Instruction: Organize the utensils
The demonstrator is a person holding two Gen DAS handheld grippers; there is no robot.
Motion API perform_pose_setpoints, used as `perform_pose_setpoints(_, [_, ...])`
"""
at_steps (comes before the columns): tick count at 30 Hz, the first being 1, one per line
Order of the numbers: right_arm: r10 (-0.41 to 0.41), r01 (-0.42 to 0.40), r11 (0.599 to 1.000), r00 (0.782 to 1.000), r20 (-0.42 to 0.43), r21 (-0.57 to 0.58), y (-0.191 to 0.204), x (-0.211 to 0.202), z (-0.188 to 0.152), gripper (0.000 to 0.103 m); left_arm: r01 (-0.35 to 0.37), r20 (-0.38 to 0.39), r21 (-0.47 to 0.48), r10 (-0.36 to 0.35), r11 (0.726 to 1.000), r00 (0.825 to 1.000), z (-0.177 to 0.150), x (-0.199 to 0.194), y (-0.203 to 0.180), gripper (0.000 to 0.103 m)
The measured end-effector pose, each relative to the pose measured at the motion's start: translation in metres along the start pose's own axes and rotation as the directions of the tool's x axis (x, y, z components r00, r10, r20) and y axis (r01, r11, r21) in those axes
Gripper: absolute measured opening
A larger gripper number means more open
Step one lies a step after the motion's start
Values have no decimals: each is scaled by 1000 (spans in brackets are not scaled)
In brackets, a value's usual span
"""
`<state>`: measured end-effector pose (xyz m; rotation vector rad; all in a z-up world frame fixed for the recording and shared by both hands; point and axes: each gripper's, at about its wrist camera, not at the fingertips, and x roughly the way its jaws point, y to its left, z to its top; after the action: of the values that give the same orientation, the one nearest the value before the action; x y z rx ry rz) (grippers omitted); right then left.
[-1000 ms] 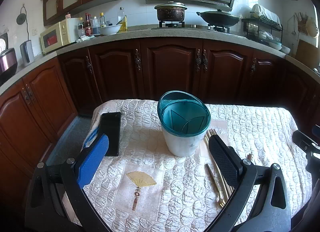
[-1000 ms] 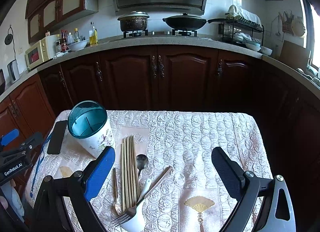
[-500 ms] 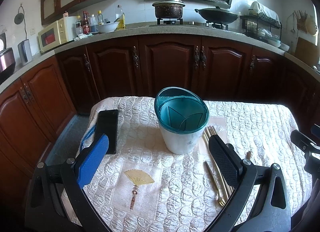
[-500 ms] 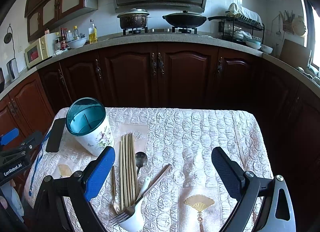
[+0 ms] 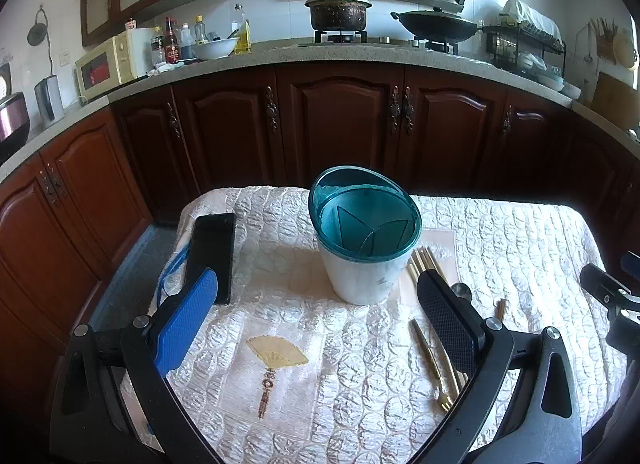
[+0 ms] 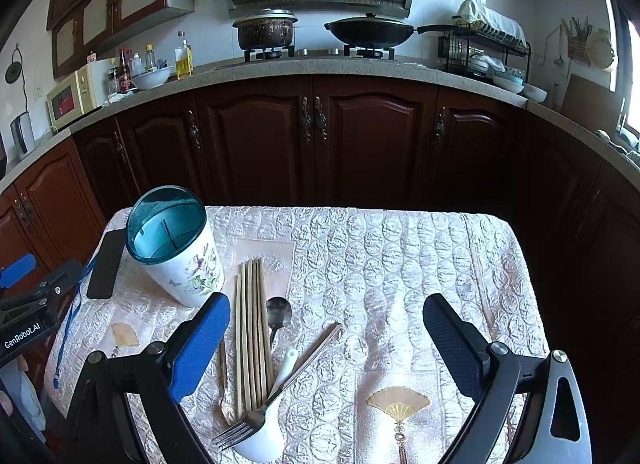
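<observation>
Here, a small counter [image 6: 400, 256] under a quilted cream cloth, set in front of dark wooden kitchen cabinets [image 6: 256, 144]. Left gripper [image 5: 316, 304] held wide open above the near edge, nothing between its blue and black pads, aimed at a white floral utensil holder [image 5: 362, 276] with a teal divided insert, standing upright at centre. Black phone [image 5: 212, 252] flat on the cloth to the holder's left, a blue cord trailing from it. Right gripper [image 6: 326, 332] likewise spread open and empty, above the utensils lying just right of the holder: a bundle of wooden chopsticks [image 6: 252, 336] side by side, a metal spoon [image 6: 279, 314] touching their right side, a steel fork [image 6: 276, 388] lying diagonally across a white ceramic spoon [image 6: 268, 420], tines towards the camera. Thin gold fork [image 5: 430, 360] left of the chopsticks, partly hidden behind a gripper finger. Holder compartments empty.
</observation>
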<state>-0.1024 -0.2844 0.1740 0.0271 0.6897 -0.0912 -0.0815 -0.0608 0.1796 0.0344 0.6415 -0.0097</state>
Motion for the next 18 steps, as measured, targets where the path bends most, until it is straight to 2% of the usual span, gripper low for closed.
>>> perform_pose_setpoints(9, [-3, 3, 1000, 1000, -30, 9, -7, 12, -5, 96, 13, -31, -4, -13, 1000, 999, -6, 12, 2, 101])
perform_pose_setpoints(13, [7, -6, 1000, 997, -80, 14, -14, 30, -13, 96, 65, -93, -4, -65, 998, 994, -15, 29, 2, 101])
perform_pose_setpoints(14, [17, -15, 1000, 995, -95, 16, -15, 35, -16, 96, 87, -114, -14, -88, 996, 990, -18, 35, 1, 99])
perform_pose_setpoints(17, [64, -60, 998, 985, -157, 30, -18, 56, -27, 94, 162, -161, -39, -167, 986, 973, -26, 48, -2, 86])
perform_pose_setpoints(18, [88, -83, 996, 980, -176, 37, -18, 63, -31, 86, 191, -189, -44, -196, 981, 962, -30, 55, -6, 80])
